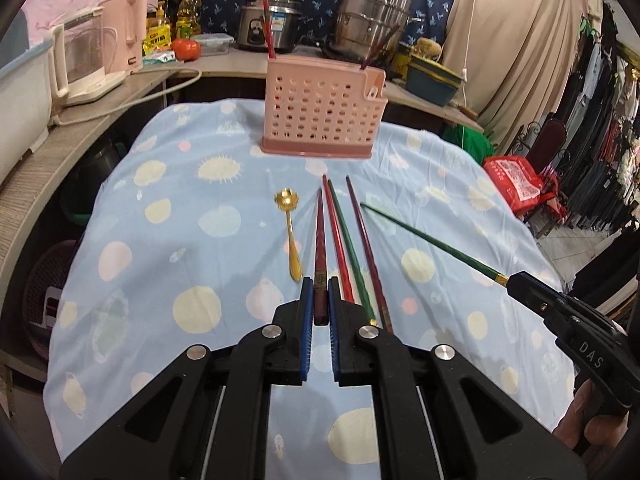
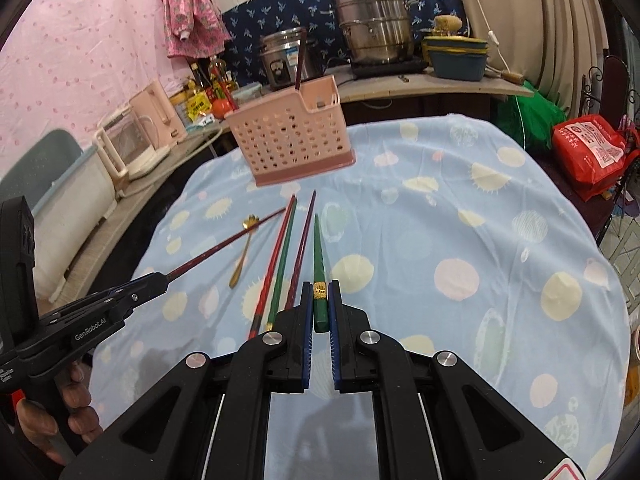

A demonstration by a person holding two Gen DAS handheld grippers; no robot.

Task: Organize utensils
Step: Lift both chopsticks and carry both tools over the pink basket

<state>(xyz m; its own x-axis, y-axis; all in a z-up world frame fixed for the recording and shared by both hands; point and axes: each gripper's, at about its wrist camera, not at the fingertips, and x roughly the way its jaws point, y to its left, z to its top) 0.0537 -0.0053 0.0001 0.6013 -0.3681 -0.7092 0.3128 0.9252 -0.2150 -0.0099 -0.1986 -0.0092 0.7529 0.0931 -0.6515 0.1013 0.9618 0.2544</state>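
My left gripper (image 1: 320,294) is shut on a dark red chopstick (image 1: 320,248) and holds it above the blue spotted cloth (image 1: 160,208); it also shows in the right wrist view (image 2: 224,242). My right gripper (image 2: 320,296) is shut on a green chopstick (image 2: 319,264), which shows in the left wrist view (image 1: 428,240) too. A red chopstick (image 1: 338,240), a green one (image 1: 352,252) and a maroon one (image 1: 366,248) lie side by side on the cloth. A gold spoon (image 1: 290,236) lies left of them. The pink perforated utensil holder (image 1: 322,114) stands behind with chopsticks in it.
A counter curves around the back with a kettle (image 1: 86,64), oil bottles (image 1: 176,24), a rice cooker (image 1: 272,20), a steel pot (image 1: 372,16) and a blue basin (image 1: 434,76). A red bag (image 1: 516,180) sits beyond the table's right edge, with clothes racks behind.
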